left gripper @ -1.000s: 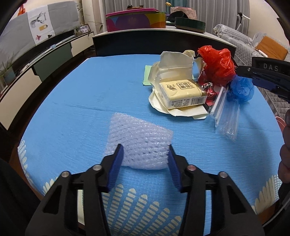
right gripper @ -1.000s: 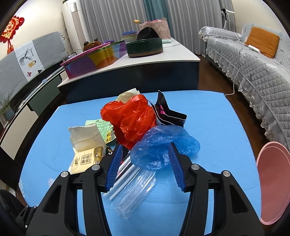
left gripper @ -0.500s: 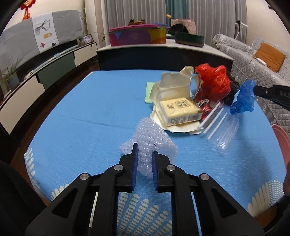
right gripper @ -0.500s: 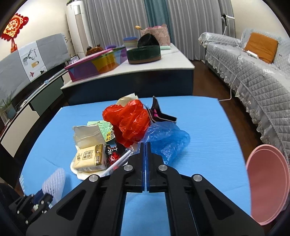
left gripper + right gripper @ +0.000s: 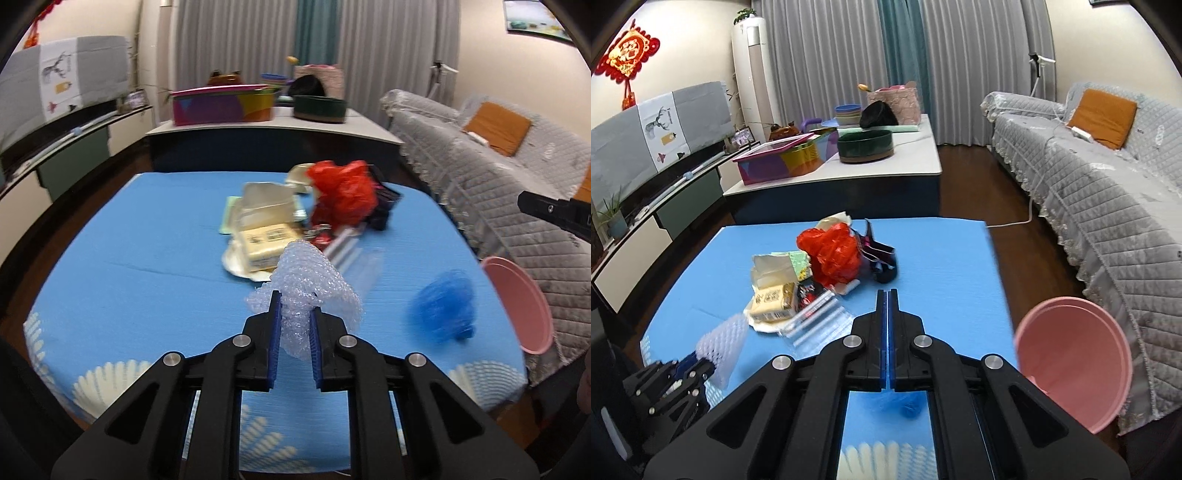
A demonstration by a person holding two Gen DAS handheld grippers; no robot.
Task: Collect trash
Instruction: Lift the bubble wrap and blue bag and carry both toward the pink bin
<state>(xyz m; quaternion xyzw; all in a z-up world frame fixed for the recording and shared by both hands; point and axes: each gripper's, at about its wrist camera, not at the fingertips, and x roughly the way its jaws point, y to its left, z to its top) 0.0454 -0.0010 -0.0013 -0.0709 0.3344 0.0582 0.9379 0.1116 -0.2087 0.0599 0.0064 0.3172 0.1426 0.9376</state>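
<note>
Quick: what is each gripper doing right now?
Left gripper: closed on the bubble wrap.
Right gripper: closed, nothing seen between its fingers; the blue bag is apart from it.

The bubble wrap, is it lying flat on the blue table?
No, the left hand-held gripper pinches the bubble wrap, bunched up above the blue table.
</note>
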